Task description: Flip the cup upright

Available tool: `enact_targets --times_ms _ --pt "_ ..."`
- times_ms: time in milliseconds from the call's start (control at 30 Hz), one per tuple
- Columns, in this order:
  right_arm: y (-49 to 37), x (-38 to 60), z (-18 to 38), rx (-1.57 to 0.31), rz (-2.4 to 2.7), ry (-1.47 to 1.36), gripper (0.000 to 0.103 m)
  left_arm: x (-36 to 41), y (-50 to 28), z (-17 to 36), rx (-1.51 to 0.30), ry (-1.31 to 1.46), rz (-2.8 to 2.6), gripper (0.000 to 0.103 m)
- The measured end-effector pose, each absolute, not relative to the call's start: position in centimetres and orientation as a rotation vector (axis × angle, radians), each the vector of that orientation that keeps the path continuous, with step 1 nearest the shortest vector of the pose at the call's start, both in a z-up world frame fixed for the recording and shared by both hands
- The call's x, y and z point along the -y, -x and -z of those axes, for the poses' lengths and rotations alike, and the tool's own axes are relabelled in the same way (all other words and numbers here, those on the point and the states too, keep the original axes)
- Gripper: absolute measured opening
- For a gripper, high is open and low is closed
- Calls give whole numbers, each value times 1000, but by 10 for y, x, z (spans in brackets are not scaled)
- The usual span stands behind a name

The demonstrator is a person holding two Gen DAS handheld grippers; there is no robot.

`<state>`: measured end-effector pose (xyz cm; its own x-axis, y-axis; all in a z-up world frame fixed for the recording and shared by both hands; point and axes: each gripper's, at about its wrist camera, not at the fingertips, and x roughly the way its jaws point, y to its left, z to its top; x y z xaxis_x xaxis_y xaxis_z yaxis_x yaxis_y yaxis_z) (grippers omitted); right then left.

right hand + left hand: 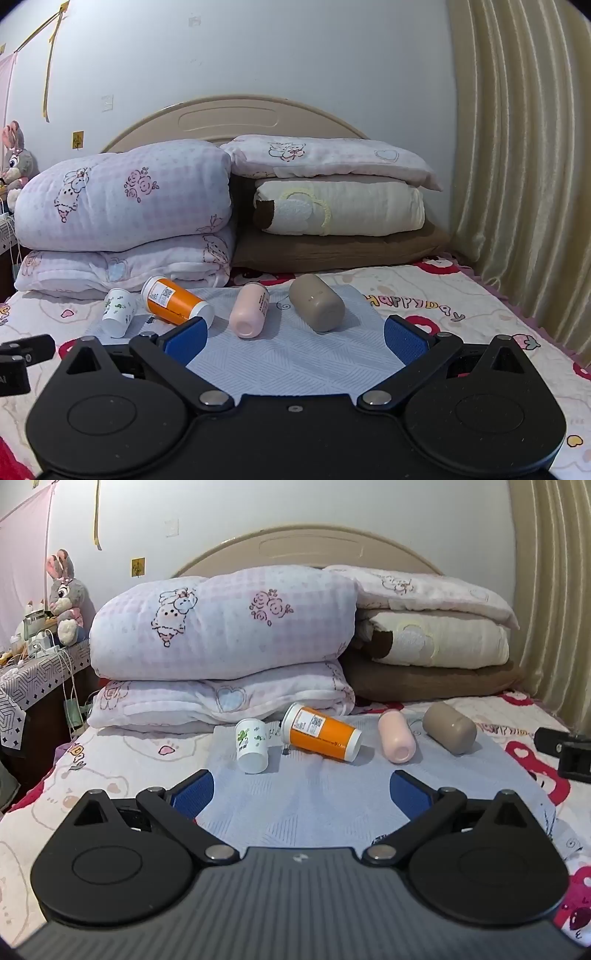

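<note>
Both sets of jaws fill the near edge of my views, the left gripper (301, 786) and right gripper (295, 334) each spread wide and holding nothing, hovering low over the pale mat (295, 812) on the bed (92, 775). I take that mat as my landmark. Behind it the folded quilts (221, 627) are stacked against the headboard, which I judge keeps the working patch flat.

Four cups lie tipped along the mat's far edge, none upright. At its far right corner lies the tan cup (317, 302), base toward me. Beside it, toward the mat's middle, the orange cup (321, 733) lies slantwise, rim toward me. Between those two lies the pink cup (249, 311). Smallest, the white paper cup (252, 746) with green print sits at the mat's far left corner, mouth toward me.

My left gripper is aimed nearest the white and orange cups, my right nearest the pink and tan, so I judge each would take its own side.
</note>
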<state>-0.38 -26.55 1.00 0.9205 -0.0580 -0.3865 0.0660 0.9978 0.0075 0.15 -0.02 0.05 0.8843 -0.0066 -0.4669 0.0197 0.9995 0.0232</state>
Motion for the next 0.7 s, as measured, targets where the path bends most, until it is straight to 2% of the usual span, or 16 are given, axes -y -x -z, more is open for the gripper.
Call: enact_targets --times_ms 200,700 --pt "5 265 -10 -392 63 -17 103 -1 5 -8 -422 -7 13 103" --pt "11 264 -11 -391 22 -23 103 -9 4 -11 -413 22 18 103"
